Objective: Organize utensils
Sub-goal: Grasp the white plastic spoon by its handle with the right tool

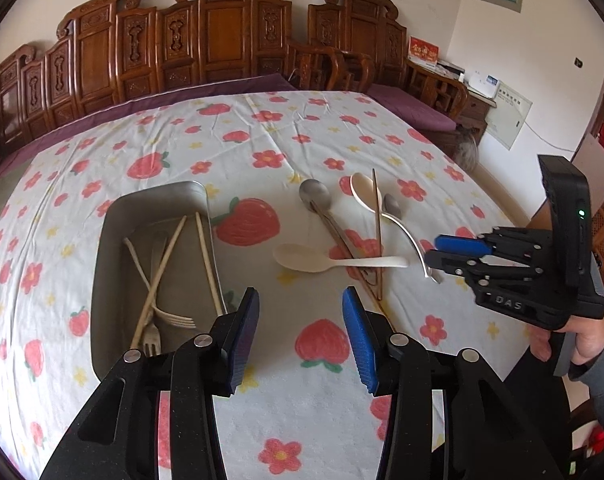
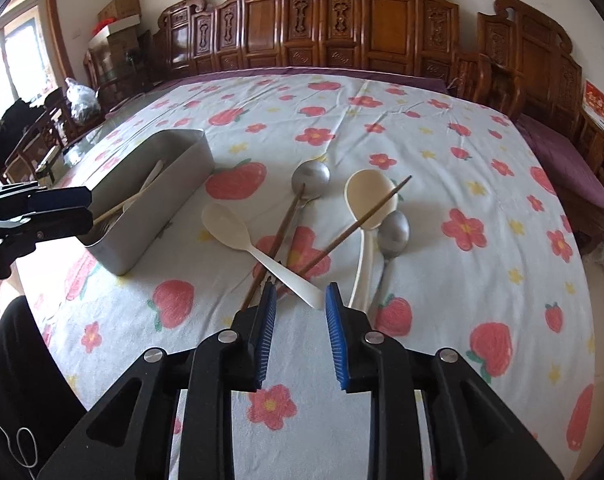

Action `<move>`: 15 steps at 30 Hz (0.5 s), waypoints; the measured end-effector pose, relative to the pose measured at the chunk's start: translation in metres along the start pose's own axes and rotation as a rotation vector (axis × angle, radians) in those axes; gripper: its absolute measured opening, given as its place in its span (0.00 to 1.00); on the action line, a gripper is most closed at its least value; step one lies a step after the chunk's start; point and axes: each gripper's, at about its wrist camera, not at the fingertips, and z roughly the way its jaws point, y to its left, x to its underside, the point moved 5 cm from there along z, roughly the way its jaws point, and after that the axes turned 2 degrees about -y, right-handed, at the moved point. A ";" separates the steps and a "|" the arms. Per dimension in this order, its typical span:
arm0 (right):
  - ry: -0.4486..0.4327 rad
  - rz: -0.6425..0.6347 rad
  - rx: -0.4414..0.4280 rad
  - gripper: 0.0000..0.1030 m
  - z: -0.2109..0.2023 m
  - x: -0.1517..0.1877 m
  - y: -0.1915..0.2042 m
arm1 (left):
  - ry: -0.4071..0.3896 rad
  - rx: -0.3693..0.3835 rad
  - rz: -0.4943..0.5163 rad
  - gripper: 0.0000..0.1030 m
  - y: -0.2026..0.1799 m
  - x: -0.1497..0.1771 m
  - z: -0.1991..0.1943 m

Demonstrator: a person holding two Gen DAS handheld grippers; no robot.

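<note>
A metal tray (image 1: pixel 114 240) (image 2: pixel 170 196) holds chopsticks (image 1: pixel 162 264) and forks (image 1: pixel 174 320). Right of it a loose pile lies on the cloth: two cream plastic spoons (image 1: pixel 334 261) (image 2: pixel 254 246), two metal spoons (image 1: pixel 316 196) (image 2: pixel 310 176) and dark chopsticks (image 1: pixel 377 232) (image 2: pixel 366 224). My left gripper (image 1: pixel 301 304) is open and empty, above the cloth just right of the tray. My right gripper (image 2: pixel 301 300) is open, its fingertips at the near end of the pile, around the cream spoon's handle tip without gripping it. It also shows in the left wrist view (image 1: pixel 442 250).
The table carries a strawberry and flower cloth (image 1: pixel 262 152) (image 2: pixel 462 160). Carved wooden chairs (image 1: pixel 206 40) (image 2: pixel 382 20) line the far side. A side cabinet (image 1: pixel 454 92) stands at the right. The table edge is near on my right side.
</note>
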 end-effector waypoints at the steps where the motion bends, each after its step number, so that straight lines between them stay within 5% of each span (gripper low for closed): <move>1: 0.005 -0.015 -0.012 0.27 0.006 -0.003 0.003 | 0.003 0.001 -0.002 0.40 -0.001 0.001 0.001; 8: 0.073 -0.117 -0.095 0.27 0.043 -0.023 0.033 | 0.003 -0.002 0.002 0.40 -0.001 0.005 -0.003; 15: 0.174 -0.219 -0.066 0.27 0.081 -0.027 0.043 | 0.001 -0.007 -0.017 0.40 0.008 0.009 -0.007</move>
